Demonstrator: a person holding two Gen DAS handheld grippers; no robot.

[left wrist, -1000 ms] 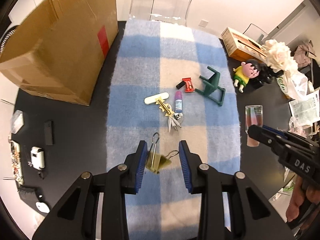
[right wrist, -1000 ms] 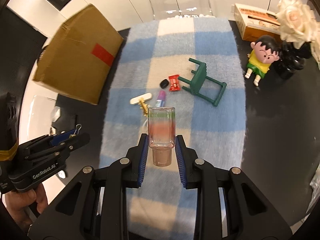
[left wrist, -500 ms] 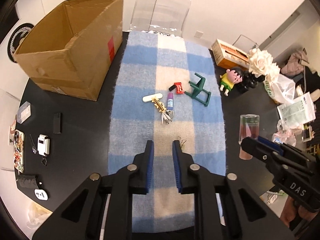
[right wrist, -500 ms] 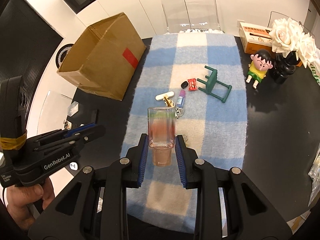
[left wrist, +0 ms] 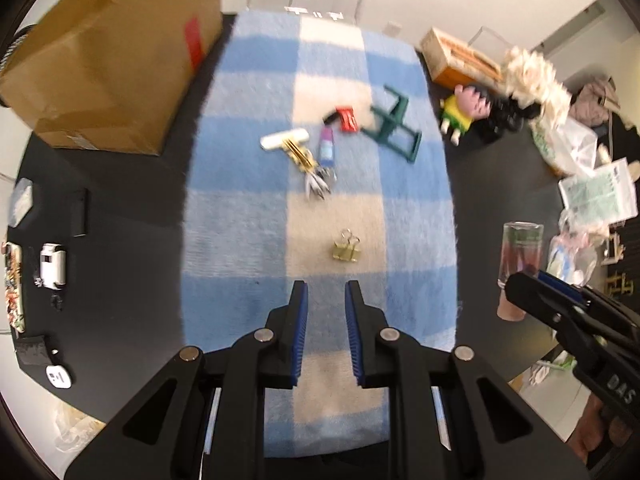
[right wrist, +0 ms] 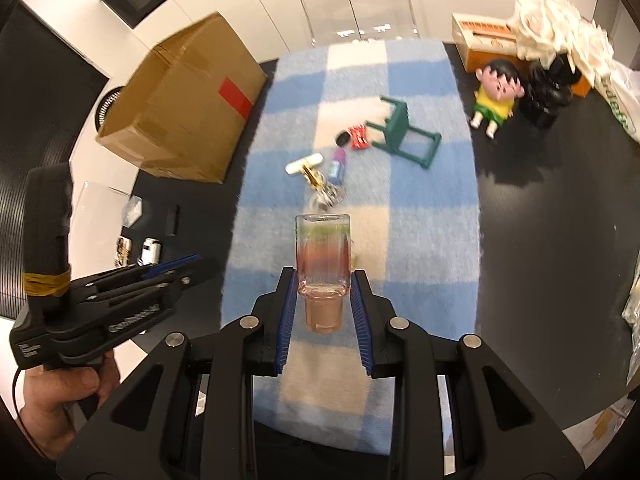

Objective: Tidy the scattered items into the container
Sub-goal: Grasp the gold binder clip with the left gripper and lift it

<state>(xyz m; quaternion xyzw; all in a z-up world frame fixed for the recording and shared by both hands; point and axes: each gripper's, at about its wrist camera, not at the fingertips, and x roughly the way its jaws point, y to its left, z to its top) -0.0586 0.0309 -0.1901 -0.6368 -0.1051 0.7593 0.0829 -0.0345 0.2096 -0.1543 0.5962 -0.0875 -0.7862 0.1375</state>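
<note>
Item: gold binder clip [left wrist: 346,249], loose mid-frame on the checked blanket [left wrist: 240,216]; a second ago between my left gripper [left wrist: 325,334], now parted, empty. Right gripper [right wrist: 323,316] pinches the glass tumbler [right wrist: 323,264]. Clip unstowed.

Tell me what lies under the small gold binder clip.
The gold binder clip rests on a cream square of the blue-and-cream checked blanket, ahead of the empty left gripper. Whatever lies beneath the blanket there is covered.

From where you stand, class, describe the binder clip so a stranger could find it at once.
Start at the blue-and-cream checked blanket. On its cream square just ahead of the left gripper lies the binder clip, alone, nearer than the key cluster. It is the only small gold clip with wire handles.
</note>
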